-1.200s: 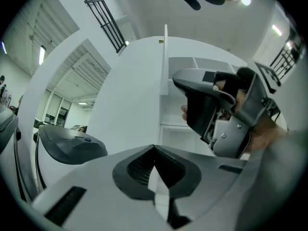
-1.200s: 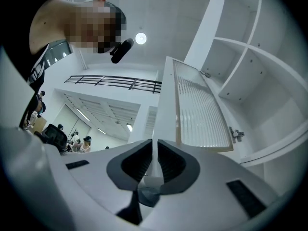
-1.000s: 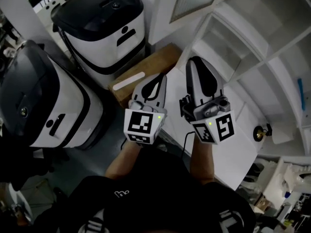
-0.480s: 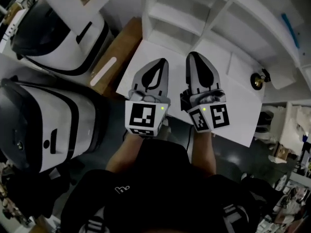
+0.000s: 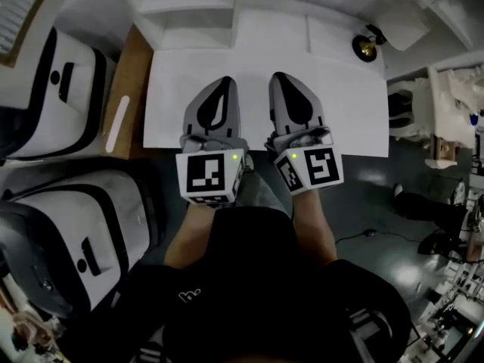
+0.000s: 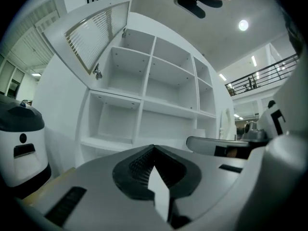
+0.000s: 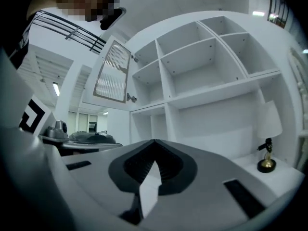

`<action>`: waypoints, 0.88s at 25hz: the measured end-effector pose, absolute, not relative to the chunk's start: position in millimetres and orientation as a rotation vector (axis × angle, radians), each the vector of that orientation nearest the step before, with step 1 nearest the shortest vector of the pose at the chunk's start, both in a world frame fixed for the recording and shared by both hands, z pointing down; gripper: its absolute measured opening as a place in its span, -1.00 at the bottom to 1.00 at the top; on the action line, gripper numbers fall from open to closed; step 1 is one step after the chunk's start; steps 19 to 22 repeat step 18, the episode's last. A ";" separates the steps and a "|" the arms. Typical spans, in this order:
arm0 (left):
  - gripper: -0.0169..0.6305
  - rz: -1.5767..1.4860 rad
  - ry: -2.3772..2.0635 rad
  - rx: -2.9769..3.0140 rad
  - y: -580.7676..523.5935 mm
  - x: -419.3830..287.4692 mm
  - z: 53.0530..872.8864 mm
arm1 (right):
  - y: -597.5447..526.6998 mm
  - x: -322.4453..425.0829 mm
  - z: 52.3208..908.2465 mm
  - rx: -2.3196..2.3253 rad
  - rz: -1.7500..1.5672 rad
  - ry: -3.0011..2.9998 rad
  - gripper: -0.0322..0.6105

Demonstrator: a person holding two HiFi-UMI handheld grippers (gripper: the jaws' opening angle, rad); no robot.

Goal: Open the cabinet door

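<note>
The white cabinet (image 6: 159, 90) with open shelves stands straight ahead. Its slatted-glass door (image 6: 94, 35) (image 7: 114, 71) at the upper left is swung open, and its small knob (image 6: 97, 73) hangs at the lower corner. Both grippers point level over the white counter (image 5: 340, 89), side by side and well short of the door. My left gripper (image 5: 219, 82) (image 6: 154, 147) is shut, tips meeting, nothing in it. The jaws of my right gripper (image 5: 283, 76) (image 7: 155, 141) are closing, their tips together, with nothing between them.
A small brass figurine (image 5: 366, 46) (image 7: 265, 162) stands at the counter's right end. A brown cardboard box (image 5: 132, 89) lies left of the counter, with two large white-and-black appliances (image 5: 68, 82) (image 5: 83, 225) beside it. Cables and clutter lie on the dark floor at right.
The view has swung so the cabinet now lies straight ahead. Both grippers moved together from over the box and counter corner to squarely above the counter.
</note>
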State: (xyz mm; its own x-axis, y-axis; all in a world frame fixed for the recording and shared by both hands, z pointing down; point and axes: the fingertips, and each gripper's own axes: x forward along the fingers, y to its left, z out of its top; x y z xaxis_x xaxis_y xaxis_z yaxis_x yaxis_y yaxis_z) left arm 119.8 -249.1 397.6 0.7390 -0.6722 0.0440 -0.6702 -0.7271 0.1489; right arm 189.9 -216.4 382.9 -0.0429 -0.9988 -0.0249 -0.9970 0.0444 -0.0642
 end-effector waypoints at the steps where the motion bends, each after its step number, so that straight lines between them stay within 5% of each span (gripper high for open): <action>1: -0.93 -0.013 -1.071 2.787 -245.6 122.8 399.5 | -213.0 191.0 386.3 -2.137 -0.050 2.222 -0.84; 22: -0.93 -0.092 -1.078 2.829 -129.1 170.8 369.8 | -96.4 231.4 365.5 -2.128 0.038 2.256 -0.84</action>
